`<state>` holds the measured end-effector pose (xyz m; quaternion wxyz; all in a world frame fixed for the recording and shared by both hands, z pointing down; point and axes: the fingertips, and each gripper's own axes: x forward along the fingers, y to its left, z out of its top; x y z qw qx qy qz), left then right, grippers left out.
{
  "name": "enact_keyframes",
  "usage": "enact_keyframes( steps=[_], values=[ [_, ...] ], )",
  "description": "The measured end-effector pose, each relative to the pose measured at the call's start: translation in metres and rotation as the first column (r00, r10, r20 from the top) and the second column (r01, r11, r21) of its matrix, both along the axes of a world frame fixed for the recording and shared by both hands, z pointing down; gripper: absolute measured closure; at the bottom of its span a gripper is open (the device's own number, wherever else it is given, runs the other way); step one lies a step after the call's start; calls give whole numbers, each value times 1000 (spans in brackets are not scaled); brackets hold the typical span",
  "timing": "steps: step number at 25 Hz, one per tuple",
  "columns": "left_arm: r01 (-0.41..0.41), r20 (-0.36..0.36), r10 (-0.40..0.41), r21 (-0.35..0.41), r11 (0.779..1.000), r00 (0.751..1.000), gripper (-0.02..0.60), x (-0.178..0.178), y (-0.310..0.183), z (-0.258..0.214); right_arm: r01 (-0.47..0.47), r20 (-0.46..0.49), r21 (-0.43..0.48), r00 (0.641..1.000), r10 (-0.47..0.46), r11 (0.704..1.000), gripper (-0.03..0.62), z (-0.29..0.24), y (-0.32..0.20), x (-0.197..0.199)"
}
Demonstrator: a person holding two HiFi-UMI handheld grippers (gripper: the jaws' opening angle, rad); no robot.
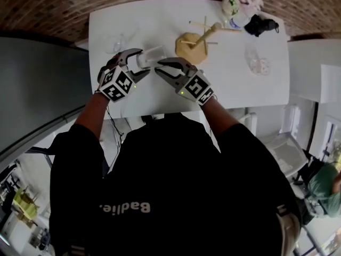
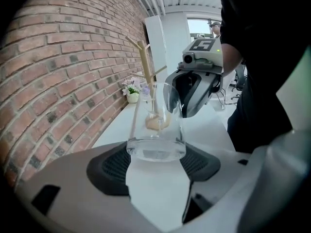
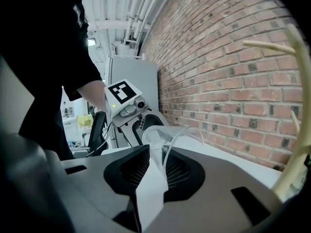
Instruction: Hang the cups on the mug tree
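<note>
A clear glass cup hangs above the white table, between my two grippers. My left gripper is shut on the cup's base, pads pressing both sides. My right gripper faces it from the right. The cup's thin handle lies between its jaws, which stand apart and do not clamp it. The wooden mug tree stands further back on the table, tilted in the head view, with nothing on its pegs.
Two more clear glasses stand on the table, one back left and one at the right. A small flower pot and a black object sit at the far right corner. A brick wall runs behind the table.
</note>
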<state>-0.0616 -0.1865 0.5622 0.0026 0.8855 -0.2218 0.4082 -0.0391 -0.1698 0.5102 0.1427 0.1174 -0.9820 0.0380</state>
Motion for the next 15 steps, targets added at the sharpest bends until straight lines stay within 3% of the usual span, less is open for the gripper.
enact_keyframes(
  steps=[15],
  values=[
    [-98, 145, 101, -24, 995, 984, 267, 27, -43, 16, -145, 130, -108, 979, 159, 983, 481, 22, -43, 35]
  ],
)
